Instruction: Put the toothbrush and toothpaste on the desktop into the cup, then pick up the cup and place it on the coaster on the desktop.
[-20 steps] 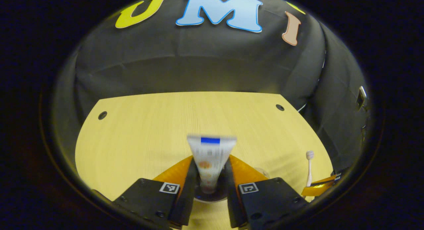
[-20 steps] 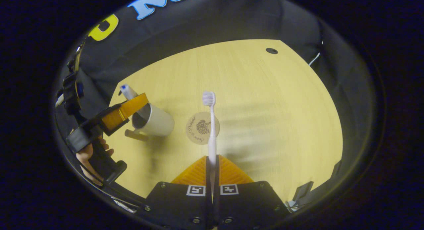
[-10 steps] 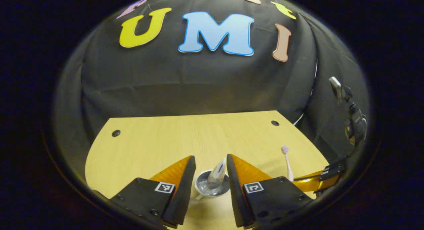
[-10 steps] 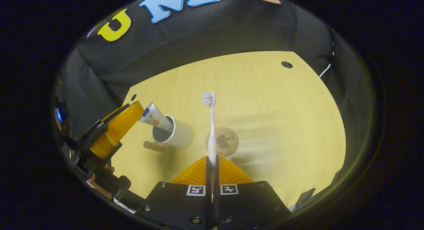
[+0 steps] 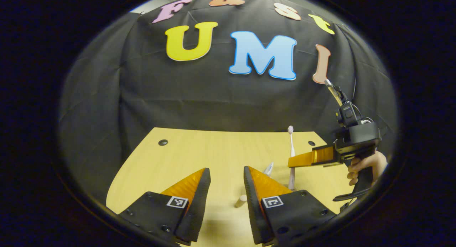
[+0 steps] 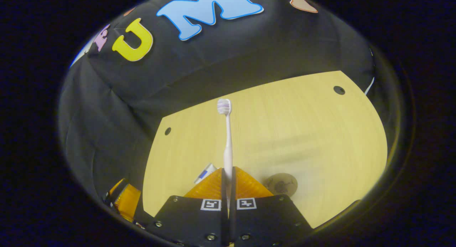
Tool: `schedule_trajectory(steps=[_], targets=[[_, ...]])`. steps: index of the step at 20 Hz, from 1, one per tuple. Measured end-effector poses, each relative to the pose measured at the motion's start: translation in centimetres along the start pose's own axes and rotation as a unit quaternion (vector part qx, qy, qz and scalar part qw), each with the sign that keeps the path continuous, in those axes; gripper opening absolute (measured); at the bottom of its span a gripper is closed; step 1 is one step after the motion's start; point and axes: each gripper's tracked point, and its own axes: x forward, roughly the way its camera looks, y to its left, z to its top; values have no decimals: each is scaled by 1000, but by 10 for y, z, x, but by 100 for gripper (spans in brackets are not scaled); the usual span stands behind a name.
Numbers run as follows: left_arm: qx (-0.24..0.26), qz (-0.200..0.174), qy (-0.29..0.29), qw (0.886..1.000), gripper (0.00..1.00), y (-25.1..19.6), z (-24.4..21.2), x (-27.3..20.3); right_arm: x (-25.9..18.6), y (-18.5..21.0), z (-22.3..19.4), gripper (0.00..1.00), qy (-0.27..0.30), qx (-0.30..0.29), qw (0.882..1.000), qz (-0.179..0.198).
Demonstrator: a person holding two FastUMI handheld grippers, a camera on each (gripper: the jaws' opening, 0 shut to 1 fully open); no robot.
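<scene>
In the left gripper view, the left hand-held gripper [image 5: 226, 175] stands wide apart and empty above the worktop [image 5: 199, 151]. Just past its right finger the crimped end of the toothpaste [image 5: 268, 168] pokes up at a slant, and a small pale stub, probably the handle of the cup [image 5: 241, 200], sticks out below it; the cup's body is hidden behind that finger. Farther right, a person's hand [image 5: 363, 165] holds the right hand-held gripper [image 5: 290, 164], pinched on the toothbrush [image 5: 291, 147], which stands upright, bristles up, its lower end hanging just right of the toothpaste.

In the right gripper view, the right hand-held gripper [image 6: 228, 175] is closed narrow on the toothbrush [image 6: 227, 140]; the long axis runs straight out along the fingers, bristles farthest away. The toothpaste [image 6: 206, 173] peeks out just left of the fingers, so the cup lies close below and slightly left, out of sight. The coaster [image 6: 281, 184] lies on the worktop [image 6: 285, 133] to the right, near the fingers. The right hand is the nearer for the drop, and the brush probably needs a small shift left over the rim.
</scene>
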Motion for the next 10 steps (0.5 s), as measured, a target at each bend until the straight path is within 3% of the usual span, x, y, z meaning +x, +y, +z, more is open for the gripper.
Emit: schedule_trajectory(steps=[6,7,8,10], targets=[[-44,87,17,995,61,80,-27,-51,40,1,-5,2,-35,11,999,-22],[-47,100,21,994,61,90,-32,-61,46,-1,-8,2,-37,12,999,-25],[-41,115,31,992,55,101,-41,-70,56,-2,-16,2,-42,14,999,-27],[-34,122,42,991,55,107,-49,-76,62,-5,-26,2,-59,-1,998,-30]])
